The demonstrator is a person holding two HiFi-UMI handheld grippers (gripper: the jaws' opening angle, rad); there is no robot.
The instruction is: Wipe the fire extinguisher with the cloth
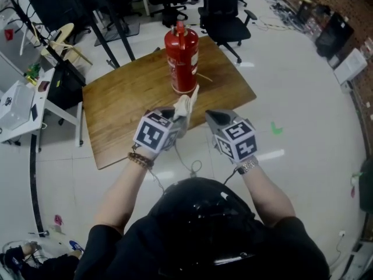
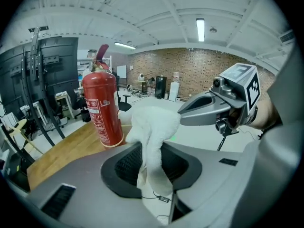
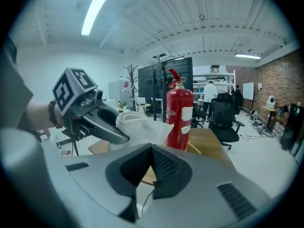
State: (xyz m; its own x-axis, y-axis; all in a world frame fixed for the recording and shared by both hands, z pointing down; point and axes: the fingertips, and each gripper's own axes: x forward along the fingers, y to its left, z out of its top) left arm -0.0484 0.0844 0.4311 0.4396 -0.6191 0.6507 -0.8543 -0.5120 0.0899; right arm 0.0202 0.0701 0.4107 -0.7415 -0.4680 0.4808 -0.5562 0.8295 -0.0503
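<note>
- White cloth (image 2: 154, 127) clamped in left tongs (image 2: 149, 163), bunched wad sticking out past the tips, loose tail hanging below. Confirm?
- Confirmed. Pinched around the middle, probably to lead with the soft wad and keep the hard tips off the paint.
- Target location?
- Red fire extinguisher (image 1: 182, 57) upright on the wooden surface (image 1: 116, 115), toward the far edge, dead ahead of both pairs of tongs. Free-standing, nothing propping it.
- Contact?
- Can't call it. Cloth tip close to the lower part of the cylinder in the head view, overlapping it in both gripper views, but no visible press or flattening against it. Reads as near, not wiping yet.
- Right tongs (image 3: 151, 167)?
- Closed tight, nothing between them. Held just beside the left pair, to the right of the cloth, pointed at the same target.
- Reason for keeping the empty side up there?
- Guessing brace duty. Tall narrow cylinder, so a real risk of tipping or sliding under a sideways wipe. Handy as a blunt stop against the opposite flank with the tips closed.
- Other risks?
- Loose tail snagging on the top lever (image 2: 101, 53). Also cloth slipping out of the pinch under drag. Worth starting low on the body with light pressure.
</note>
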